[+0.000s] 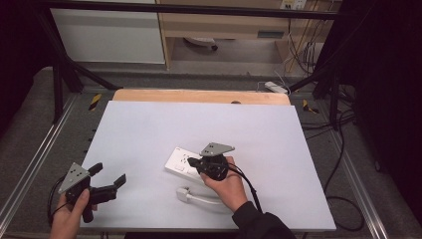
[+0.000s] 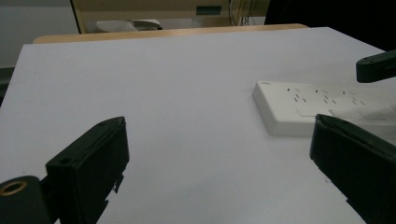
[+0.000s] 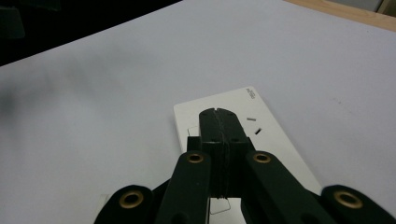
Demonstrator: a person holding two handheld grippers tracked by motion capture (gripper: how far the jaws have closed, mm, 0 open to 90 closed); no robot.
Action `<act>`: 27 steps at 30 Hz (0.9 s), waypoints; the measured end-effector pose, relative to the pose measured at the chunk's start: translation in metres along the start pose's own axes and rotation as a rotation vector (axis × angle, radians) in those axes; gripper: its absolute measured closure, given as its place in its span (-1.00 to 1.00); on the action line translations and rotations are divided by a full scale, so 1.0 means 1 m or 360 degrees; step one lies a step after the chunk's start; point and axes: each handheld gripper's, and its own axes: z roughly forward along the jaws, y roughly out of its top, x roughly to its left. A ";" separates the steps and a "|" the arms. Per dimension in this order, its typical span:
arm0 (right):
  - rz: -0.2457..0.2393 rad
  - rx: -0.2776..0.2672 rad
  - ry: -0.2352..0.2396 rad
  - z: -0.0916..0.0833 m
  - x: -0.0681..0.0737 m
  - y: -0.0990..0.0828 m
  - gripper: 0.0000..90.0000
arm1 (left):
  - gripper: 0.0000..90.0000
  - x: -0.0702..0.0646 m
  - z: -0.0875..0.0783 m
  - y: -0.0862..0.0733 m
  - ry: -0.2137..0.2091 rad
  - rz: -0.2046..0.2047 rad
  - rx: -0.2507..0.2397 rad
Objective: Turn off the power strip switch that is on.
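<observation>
A white power strip (image 1: 185, 163) lies near the middle of the white tabletop (image 1: 149, 124), toward its near edge. The right gripper (image 1: 193, 162) hovers over the strip with its jaws pressed together, gripping nothing, and hides part of it. A white plug (image 1: 183, 193) lies near the near edge; the right hand (image 1: 226, 186) covers its cable. The left gripper (image 1: 107, 174), jaws spread wide, sits at the near left corner.
</observation>
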 end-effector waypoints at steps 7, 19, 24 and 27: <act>0.0006 0.0041 0.0013 0.003 0.001 -0.005 1.00 | -0.90 -0.001 0.000 0.000 0.0001 0.0003 0.0003; 0.0007 0.0097 0.0014 0.010 0.005 -0.014 1.00 | -0.90 0.000 0.000 0.000 0.0001 0.0008 0.0004; 0.0001 0.0115 0.0029 0.014 0.008 -0.017 1.00 | -0.90 -0.001 0.000 0.000 0.0001 0.0006 0.0003; 0.0010 0.0122 0.0026 0.015 0.009 -0.019 1.00 | -0.90 -0.001 0.000 0.000 -0.0001 0.0006 0.0001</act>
